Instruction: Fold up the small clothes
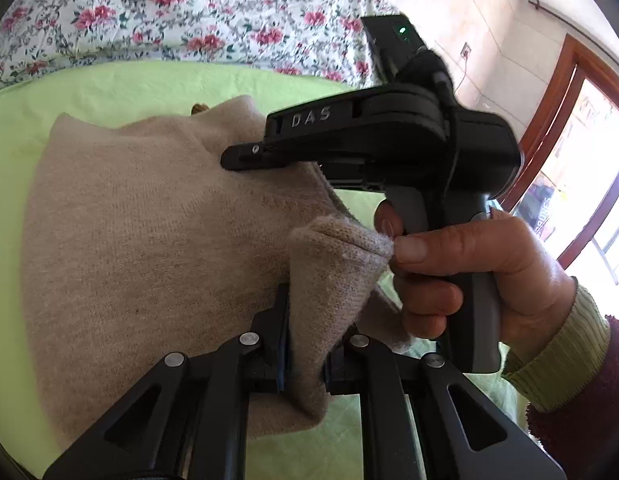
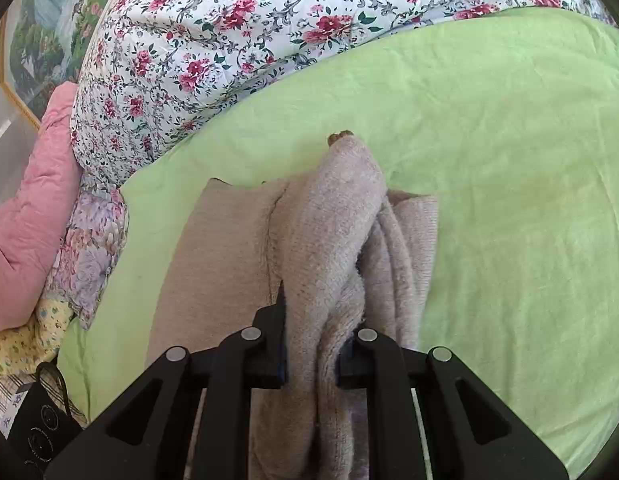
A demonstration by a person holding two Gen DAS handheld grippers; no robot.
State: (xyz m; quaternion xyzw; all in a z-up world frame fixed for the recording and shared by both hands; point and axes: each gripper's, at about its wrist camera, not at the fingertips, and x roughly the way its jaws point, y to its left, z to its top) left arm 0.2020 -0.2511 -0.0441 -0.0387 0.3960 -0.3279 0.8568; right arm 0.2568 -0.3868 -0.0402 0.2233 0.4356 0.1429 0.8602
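A beige knit garment (image 1: 149, 240) lies on a lime-green sheet (image 1: 109, 84). My left gripper (image 1: 305, 344) is shut on a raised fold of the garment near its right edge. The right gripper's black body (image 1: 389, 140) reaches over the garment from the right, and the hand holding it pinches the same fold with its thumb. In the right wrist view, my right gripper (image 2: 309, 344) is shut on a bunched ridge of the beige garment (image 2: 333, 232), which stands up between the fingers; flat layers lie on both sides.
A floral quilt (image 2: 213, 48) is heaped behind the green sheet (image 2: 509, 160). A pink pillow (image 2: 33, 208) and patterned cushions lie at the left. A black device (image 2: 41, 420) sits at the lower left. A window with a wooden frame (image 1: 565, 120) is on the right.
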